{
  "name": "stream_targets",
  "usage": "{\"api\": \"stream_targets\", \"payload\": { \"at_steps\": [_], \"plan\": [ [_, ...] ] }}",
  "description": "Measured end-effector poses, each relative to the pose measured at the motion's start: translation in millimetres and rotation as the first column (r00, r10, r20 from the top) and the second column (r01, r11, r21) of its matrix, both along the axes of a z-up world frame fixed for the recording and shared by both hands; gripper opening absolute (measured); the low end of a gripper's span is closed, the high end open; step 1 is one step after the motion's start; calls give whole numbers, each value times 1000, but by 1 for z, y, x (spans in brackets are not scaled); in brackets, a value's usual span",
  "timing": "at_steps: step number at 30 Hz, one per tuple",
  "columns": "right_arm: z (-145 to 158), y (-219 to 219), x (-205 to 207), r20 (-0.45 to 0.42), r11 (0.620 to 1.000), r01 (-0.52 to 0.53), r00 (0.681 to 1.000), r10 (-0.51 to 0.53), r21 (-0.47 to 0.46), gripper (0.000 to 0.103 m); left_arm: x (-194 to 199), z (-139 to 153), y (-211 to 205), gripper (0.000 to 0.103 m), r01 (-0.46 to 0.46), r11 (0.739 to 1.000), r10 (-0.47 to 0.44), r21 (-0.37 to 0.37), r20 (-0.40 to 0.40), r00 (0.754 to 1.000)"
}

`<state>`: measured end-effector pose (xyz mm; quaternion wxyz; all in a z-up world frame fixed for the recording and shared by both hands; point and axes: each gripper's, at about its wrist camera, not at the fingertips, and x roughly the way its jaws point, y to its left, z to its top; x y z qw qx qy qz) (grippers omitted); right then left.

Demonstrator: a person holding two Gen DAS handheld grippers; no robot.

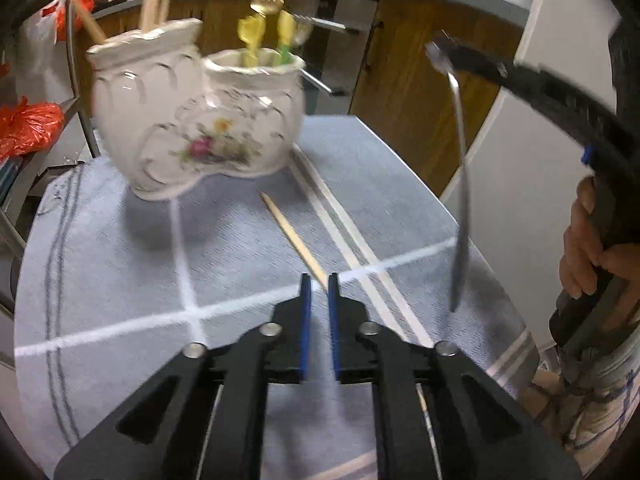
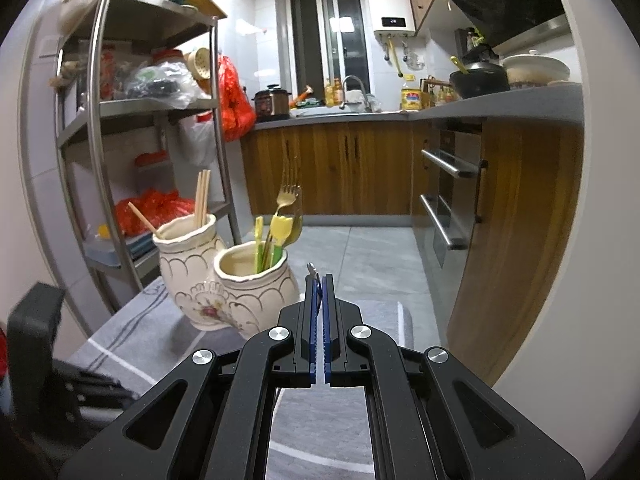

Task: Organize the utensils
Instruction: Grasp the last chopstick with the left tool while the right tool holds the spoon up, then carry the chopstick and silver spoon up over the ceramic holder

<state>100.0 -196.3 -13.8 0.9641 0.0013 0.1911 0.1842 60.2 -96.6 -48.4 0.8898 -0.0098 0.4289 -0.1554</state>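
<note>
- The desk (image 1: 120, 280), under a grey cloth with pale stripes, carries everything; past its far edge are the kitchen floor and wooden cabinets.
- A ceramic holder of two joined pots stands toward the far left corner of the desk: the taller pot (image 2: 188, 248) holds wooden chopsticks (image 2: 202, 196), the shorter pot (image 2: 256, 280) holds forks (image 2: 289, 196) and yellow and green plastic-handled utensils. Glazed pottery is heavy and would chip or crack if knocked, so anything lowered in should go in gently and clear of the rim.
- The right gripper (image 2: 319, 280) is clamped on a metal spoon (image 1: 460, 140), pinching it near the bowl end so the long handle hangs down over the right edge of the desk. The steel is stiff, smooth and light; held this far from its middle it can swing or slip between the pads, so a hold nearer mid-handle would steady it.
- The left gripper (image 1: 319, 280) hovers low over the middle of the desk with its jaws nearly together and nothing between them.
- One loose chopstick (image 1: 292, 236) lies flat on the cloth, its near end just beyond the left gripper's tips. It is thin, light, rigid wood that rolls easily; I would pinch it across its width near the middle.
</note>
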Motion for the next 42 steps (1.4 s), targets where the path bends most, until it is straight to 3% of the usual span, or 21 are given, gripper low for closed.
{"api": "stream_targets", "payload": {
  "at_steps": [7,12,19,24,28,34,42],
  "plan": [
    [-2,-1,1,-3,1000,-7,1000,7,-5,3,3,-16,-35,17,-26,990,27,139,-1,1000],
    [-1,-2,0,1,1000,-7,1000,7,2,3,8,-19,-46,13,-45,979,41,200,22,999],
    [-1,-4,-2,8,1000,-6,1000,6,8,3,6,-10,-19,6,39,991,-41,131,12,999],
    [-1,0,-3,18,1000,-8,1000,8,12,3,-10,12,7,6,85,994,-92,66,102,991],
    [-1,6,-6,42,1000,-15,999,14,18,3,-23,33,42,6,114,993,-108,-13,235,966],
    [4,18,-11,98,1000,-16,995,15,13,3,-52,55,80,6,71,997,-66,5,459,886],
    [25,45,-2,181,1000,16,983,-15,-4,3,-44,95,119,6,11,999,22,-50,606,795]
  ]
}}
